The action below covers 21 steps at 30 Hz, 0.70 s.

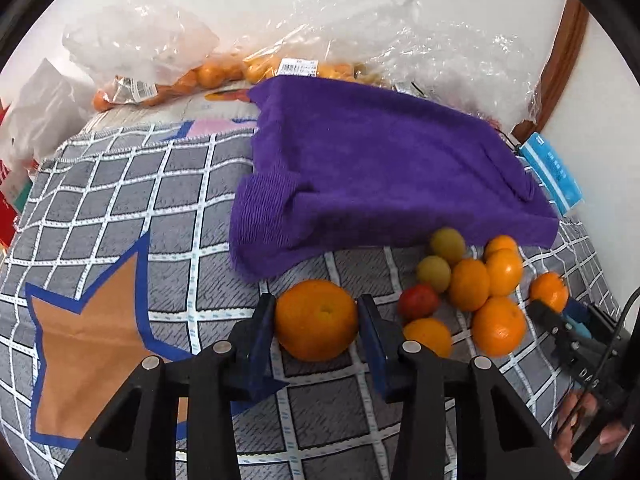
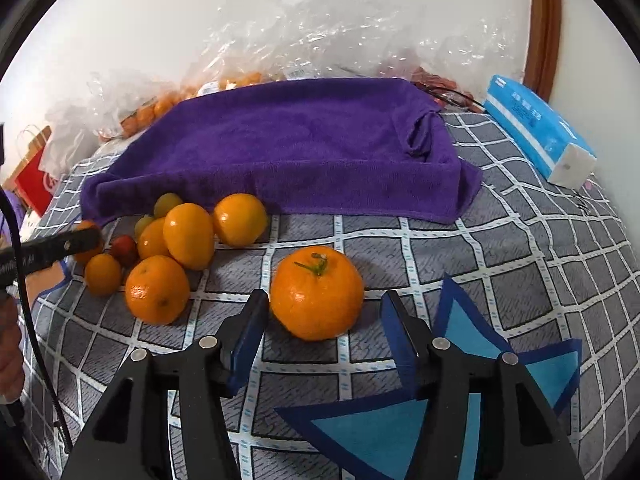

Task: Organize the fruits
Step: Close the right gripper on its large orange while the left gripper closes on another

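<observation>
So the whole setup sits on a grey checked bedspread (image 1: 120, 208) with white grid lines and big star patches, one tan with a blue outline (image 1: 88, 344) and one light blue (image 2: 460, 420), backed by a plain white wall (image 2: 160, 20) with a curved brown wooden frame (image 2: 544, 20) off to the right. A purple towel (image 2: 304, 140) lies spread flat across the far half of the bed, one corner rumpled up, and behind it against the wall are crinkly clear plastic bags (image 1: 140, 36) with small oranges inside. A blue tissue pack (image 2: 536, 136) lies at the towel's right. Just in front of the towel's near edge there's a loose pile of small fruit (image 2: 176, 248), mostly oranges plus a couple of yellow-green ones and a red one, all touching. The left gripper (image 1: 316, 320) is clamped on a big orange (image 1: 316, 320) resting on the bedspread left of the pile, both blue pads pressed on its sides, its dimpled end facing up. The right gripper (image 2: 320, 312) stands apart around a stemmed orange (image 2: 316, 292): left pad about touching, right pad clear of it. That one sits upright, green stem pointing up and slightly away.
</observation>
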Motion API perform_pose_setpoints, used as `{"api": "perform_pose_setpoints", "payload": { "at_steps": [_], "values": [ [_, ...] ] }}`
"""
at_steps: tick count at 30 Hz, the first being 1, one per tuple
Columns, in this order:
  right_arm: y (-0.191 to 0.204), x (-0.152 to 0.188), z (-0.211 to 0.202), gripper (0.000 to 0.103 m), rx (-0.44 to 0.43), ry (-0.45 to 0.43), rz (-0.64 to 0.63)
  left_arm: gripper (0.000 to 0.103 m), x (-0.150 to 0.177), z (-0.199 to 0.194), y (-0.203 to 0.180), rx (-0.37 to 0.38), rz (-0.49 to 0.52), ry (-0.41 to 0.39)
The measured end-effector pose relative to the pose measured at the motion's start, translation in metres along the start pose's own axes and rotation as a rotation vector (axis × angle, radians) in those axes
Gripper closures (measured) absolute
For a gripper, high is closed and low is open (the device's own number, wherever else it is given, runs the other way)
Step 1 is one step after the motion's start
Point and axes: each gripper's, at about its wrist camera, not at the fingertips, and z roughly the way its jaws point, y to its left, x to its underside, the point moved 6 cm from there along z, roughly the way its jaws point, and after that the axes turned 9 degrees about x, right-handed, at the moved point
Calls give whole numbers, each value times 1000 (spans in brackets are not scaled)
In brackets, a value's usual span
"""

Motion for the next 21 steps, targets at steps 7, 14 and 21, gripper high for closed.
{"api": "perform_pose_setpoints", "payload": {
  "at_steps": [7,14,21],
  "values": [
    [3,0,2,37,-1,10,-10,45,5,1,-5,22,30,-46],
    [6,1,2,36,7,12,-40,43,6,-1,1,7,4,-91],
    [-2,0,0,36,-28,7,14,51,7,1,0,-51,28,-82]
  ]
}}
